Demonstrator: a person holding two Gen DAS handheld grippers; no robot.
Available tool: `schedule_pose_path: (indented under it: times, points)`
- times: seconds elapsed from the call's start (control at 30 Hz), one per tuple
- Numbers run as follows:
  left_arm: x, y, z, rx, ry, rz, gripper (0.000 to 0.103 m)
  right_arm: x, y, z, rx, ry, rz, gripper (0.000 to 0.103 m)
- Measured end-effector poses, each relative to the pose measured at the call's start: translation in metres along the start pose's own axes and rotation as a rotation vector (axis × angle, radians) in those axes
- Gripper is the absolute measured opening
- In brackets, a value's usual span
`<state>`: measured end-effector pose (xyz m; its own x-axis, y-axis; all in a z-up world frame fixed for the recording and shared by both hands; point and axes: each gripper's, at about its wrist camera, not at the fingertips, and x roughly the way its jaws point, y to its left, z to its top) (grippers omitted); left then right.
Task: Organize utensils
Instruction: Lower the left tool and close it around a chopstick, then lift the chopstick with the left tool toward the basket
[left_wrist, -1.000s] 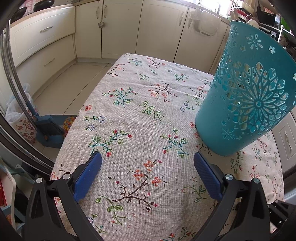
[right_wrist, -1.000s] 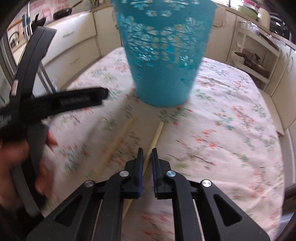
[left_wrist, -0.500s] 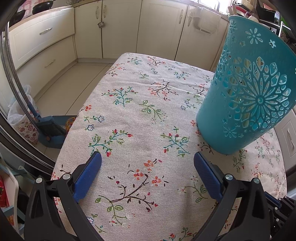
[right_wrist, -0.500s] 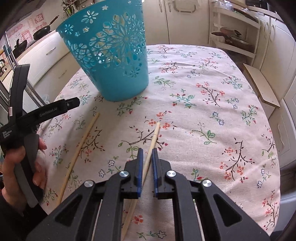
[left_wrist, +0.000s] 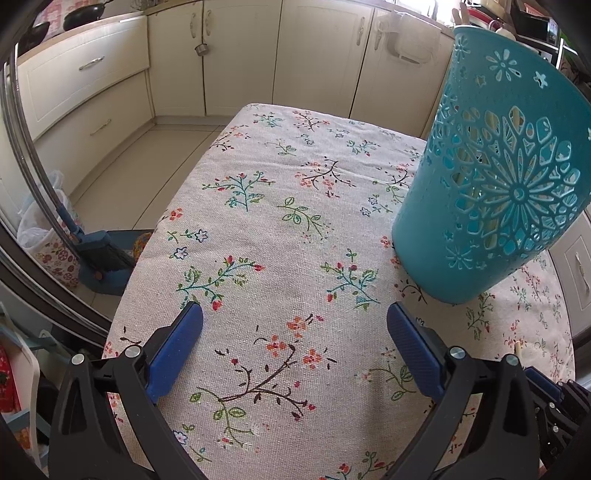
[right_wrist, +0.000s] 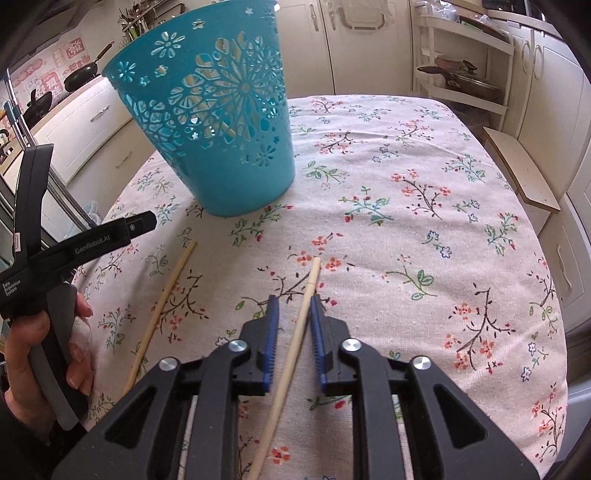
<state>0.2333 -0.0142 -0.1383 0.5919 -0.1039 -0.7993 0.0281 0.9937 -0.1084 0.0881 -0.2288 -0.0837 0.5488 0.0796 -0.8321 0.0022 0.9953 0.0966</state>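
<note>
A: Locating the target first: where is the chopstick relative to the right gripper?

B: In the right wrist view it lies on the tabletop, passing directly between the two blue pads. Its tip sits at frame centre, just past the fingertips; its shaft runs down toward the lower edge, under the gripper body.

A: Long axis?

B: Nearly parallel to the fingers, leaning slightly right toward the tip. The closing direction is therefore across the shaft, which is the correct condition for a pinch.

A: State of the right gripper?

B: Part-way apart. There is a visible gap on each side of the chopstick; neither pad appears to touch it. It holds nothing.

A: Second chopstick?

B: Left of centre in the same view, also on the tabletop, roughly parallel to the first and well apart from it. It lies between the right gripper and the left hand.

A: Left gripper?

B: Spread wide and empty, over bare cloth in the left wrist view.

A: Destination?

B: The basket, upright, in the upper left of the right wrist view, beyond both chopsticks. Pale sticks seem to show through its cut-outs in the left wrist view.

A: Which arm acts?

B: Judged from position, the right; it already straddles the shaft.
</note>
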Motion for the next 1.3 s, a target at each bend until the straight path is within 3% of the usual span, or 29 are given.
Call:
schedule_pose_path:
  times: [0.17, 0.33, 0.43, 0.53, 0.73, 0.83, 0.9, 0.97, 1.3]
  points:
    - [-0.010, -0.015, -0.004, 0.070, -0.023, -0.014, 0.095, 0.001, 0.004, 0.000, -0.026, -0.003, -0.006, 0.027]
    - [-0.026, -0.048, -0.020, 0.227, -0.016, -0.054, 0.095, 0.001, 0.003, 0.002, -0.016, 0.002, 0.002, 0.027]
    - [-0.024, -0.066, -0.032, 0.301, 0.007, -0.031, 0.095, 0.002, 0.003, 0.003, -0.015, 0.006, 0.005, 0.027]
    - [-0.019, -0.071, -0.035, 0.314, 0.032, -0.006, 0.093, 0.002, 0.001, 0.003, -0.010, 0.011, 0.014, 0.028]
    - [-0.019, -0.072, -0.035, 0.312, 0.040, -0.085, 0.064, 0.001, 0.001, 0.003, -0.012, 0.016, 0.021, 0.031]
    - [-0.023, -0.080, -0.037, 0.348, 0.039, -0.125, 0.039, 0.002, 0.002, 0.003, -0.023, 0.015, 0.016, 0.033]
    - [-0.024, -0.084, -0.036, 0.357, 0.054, -0.158, 0.017, 0.002, 0.004, 0.002, -0.029, 0.012, 0.014, 0.034]
    - [-0.023, -0.085, -0.033, 0.349, 0.071, -0.191, 0.007, 0.003, 0.006, 0.002, -0.036, 0.010, 0.010, 0.035]
    - [-0.014, -0.068, -0.023, 0.307, 0.066, -0.178, 0.007, 0.004, 0.013, 0.000, -0.068, 0.001, -0.007, 0.041]
